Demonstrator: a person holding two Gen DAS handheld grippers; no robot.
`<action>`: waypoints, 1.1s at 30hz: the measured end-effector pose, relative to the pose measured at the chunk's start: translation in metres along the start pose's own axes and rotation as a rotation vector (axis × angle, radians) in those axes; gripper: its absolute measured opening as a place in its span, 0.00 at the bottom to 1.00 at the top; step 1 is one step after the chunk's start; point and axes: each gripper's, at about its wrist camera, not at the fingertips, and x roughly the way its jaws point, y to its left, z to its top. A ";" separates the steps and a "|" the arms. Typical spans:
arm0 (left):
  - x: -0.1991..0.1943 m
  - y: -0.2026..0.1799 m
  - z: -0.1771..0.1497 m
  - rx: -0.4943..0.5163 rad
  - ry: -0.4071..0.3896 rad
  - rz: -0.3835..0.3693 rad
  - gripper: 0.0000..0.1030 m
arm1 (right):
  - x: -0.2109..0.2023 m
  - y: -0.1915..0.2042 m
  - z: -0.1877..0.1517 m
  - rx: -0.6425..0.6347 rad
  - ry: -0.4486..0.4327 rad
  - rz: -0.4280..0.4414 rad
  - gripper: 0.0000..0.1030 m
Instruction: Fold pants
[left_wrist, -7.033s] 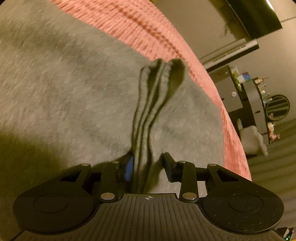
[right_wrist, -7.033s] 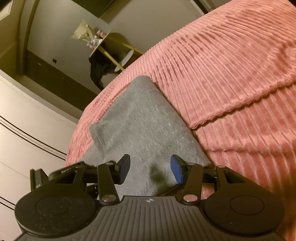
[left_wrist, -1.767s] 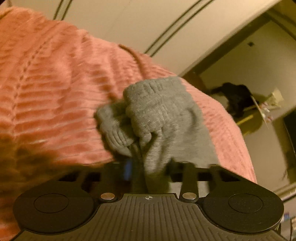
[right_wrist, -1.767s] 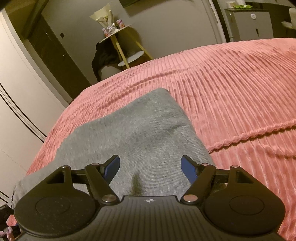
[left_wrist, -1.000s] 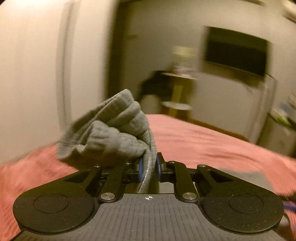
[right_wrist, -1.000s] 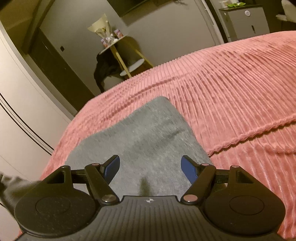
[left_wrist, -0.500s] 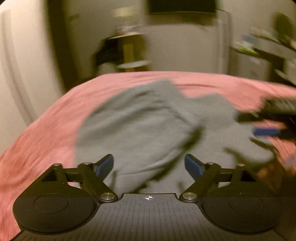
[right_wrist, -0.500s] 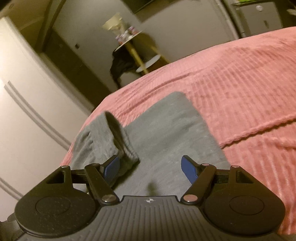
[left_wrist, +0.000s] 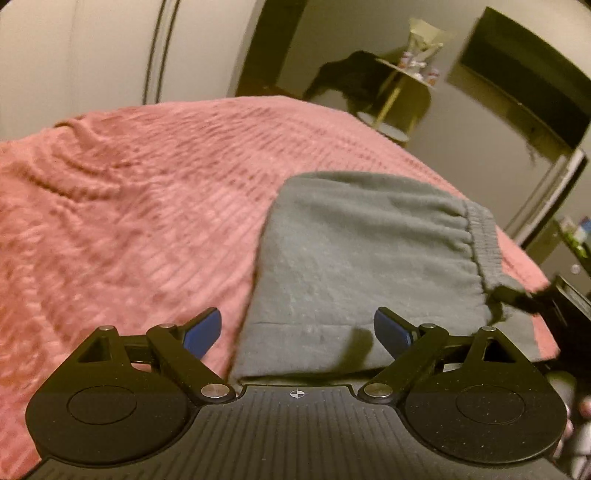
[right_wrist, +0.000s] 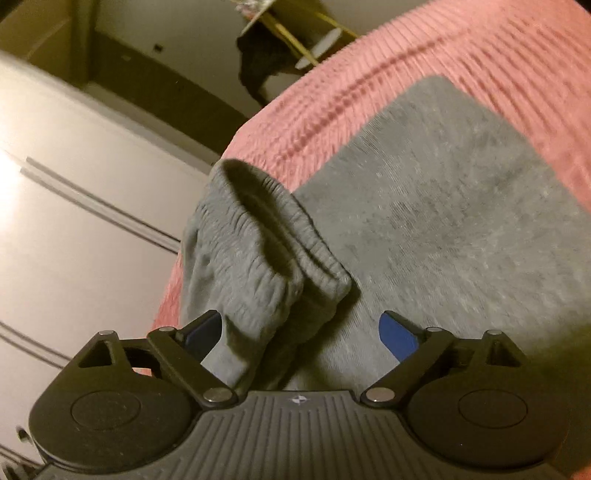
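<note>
Grey pants (left_wrist: 351, 258) lie folded on a pink ribbed bedspread (left_wrist: 129, 221). Their ribbed cuff (left_wrist: 484, 236) rests on top at the right side of the pile. My left gripper (left_wrist: 298, 332) hangs just above the near edge of the pants, its jaws opening wide, with nothing pinched between them. In the right wrist view the bunched cuff (right_wrist: 266, 266) lies over the flat grey pants (right_wrist: 461, 221) and reaches in between the fingers of my right gripper (right_wrist: 301, 332). That gripper's jaws are opening too, and the cloth sits close to the left finger without being pinched.
White wardrobe doors (right_wrist: 74, 221) stand beside the bed. A small side table (left_wrist: 402, 74) with a dark garment (left_wrist: 347, 77) stands beyond the bed's far edge. A dark screen (left_wrist: 524, 85) hangs on the wall. A hand (left_wrist: 576, 410) shows at the lower right.
My left gripper let go of the cuff, opened wide and dropped toward the bed. The cuff now lies on the folded pants. My right gripper moved over to the cuff and opened wider.
</note>
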 end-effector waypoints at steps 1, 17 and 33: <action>0.002 0.000 -0.001 0.005 0.006 -0.014 0.92 | 0.004 0.000 0.001 0.017 -0.015 0.021 0.91; -0.007 -0.002 -0.008 0.006 -0.012 -0.189 0.92 | -0.053 0.083 0.004 -0.113 -0.177 0.080 0.38; 0.034 -0.022 -0.015 0.096 0.204 0.041 0.60 | -0.114 0.048 -0.011 -0.125 -0.268 -0.062 0.50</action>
